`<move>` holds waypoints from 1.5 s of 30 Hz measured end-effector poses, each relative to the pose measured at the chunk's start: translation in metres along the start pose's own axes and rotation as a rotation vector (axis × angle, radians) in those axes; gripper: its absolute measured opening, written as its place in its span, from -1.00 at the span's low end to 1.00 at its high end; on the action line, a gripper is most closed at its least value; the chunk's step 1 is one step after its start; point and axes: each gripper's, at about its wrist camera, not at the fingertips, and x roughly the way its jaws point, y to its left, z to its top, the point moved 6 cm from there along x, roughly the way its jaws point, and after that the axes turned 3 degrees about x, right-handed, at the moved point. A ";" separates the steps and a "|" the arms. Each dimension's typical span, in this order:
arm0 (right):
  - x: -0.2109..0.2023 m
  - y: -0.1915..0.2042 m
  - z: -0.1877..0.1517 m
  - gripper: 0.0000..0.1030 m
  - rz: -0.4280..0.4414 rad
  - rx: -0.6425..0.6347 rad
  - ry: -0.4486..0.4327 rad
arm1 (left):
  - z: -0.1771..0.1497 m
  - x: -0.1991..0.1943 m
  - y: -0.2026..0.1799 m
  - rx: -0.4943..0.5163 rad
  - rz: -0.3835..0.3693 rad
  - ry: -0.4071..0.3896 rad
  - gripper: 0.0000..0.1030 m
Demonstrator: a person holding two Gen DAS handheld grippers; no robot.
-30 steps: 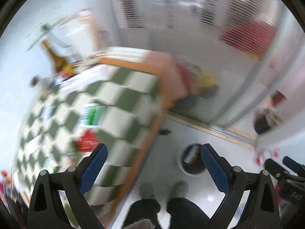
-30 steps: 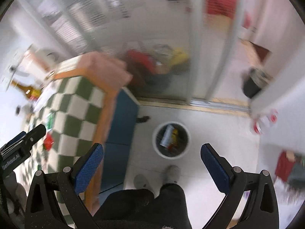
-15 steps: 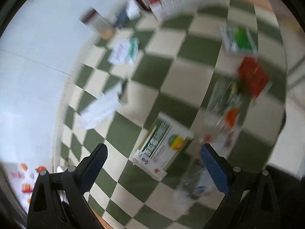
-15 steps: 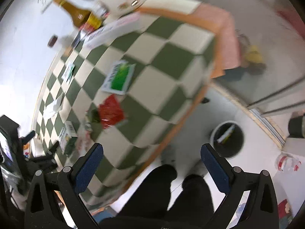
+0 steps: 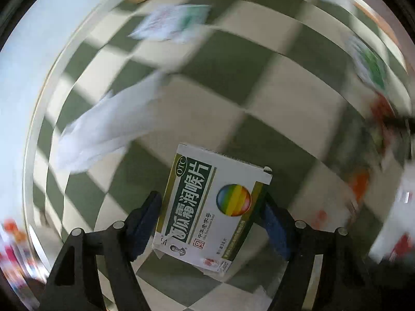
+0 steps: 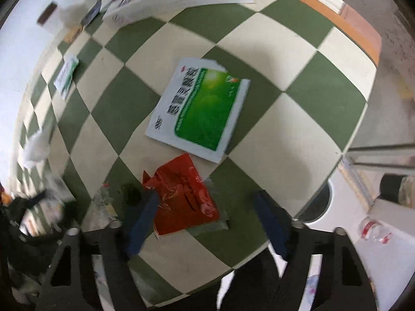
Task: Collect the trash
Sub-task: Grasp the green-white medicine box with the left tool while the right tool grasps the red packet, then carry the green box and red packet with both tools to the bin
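Left tongs (image 5: 211, 216): closed on the white-and-green cardboard medicine box (image 5: 207, 211), lower centre of frame, above the green-and-cream checkered tabletop (image 5: 272, 103). Right tongs (image 6: 205, 220): jaws spread wide, empty, above the crumpled red plastic wrapper (image 6: 181, 194); green-and-white flat sachet (image 6: 199, 108) lies beyond it, mid-frame.

Green-and-cream checked tablecloth (image 6: 306, 119), red wrapper (image 6: 181, 194), green-white packet (image 6: 199, 108)

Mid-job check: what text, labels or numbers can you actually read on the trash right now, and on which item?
"OTC": medicine box, held between the left gripper fingers.
"36", then an unclear character: same box, lower edge.
Large Chinese characters on the box: printed clearly, not transcribed.
Green sachet: characters blurred.
Red wrapper: none visible.
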 end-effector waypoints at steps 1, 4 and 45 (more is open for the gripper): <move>0.001 0.007 0.000 0.30 -0.007 -0.025 -0.014 | 0.000 0.001 0.007 -0.045 -0.013 0.000 0.43; 0.001 0.020 -0.001 -0.01 -0.027 -0.053 -0.038 | -0.002 0.008 0.024 -0.152 -0.051 0.003 0.45; -0.061 -0.390 -0.222 -0.90 0.064 0.843 -0.277 | 0.031 -0.143 -0.430 0.474 -0.312 -0.223 0.36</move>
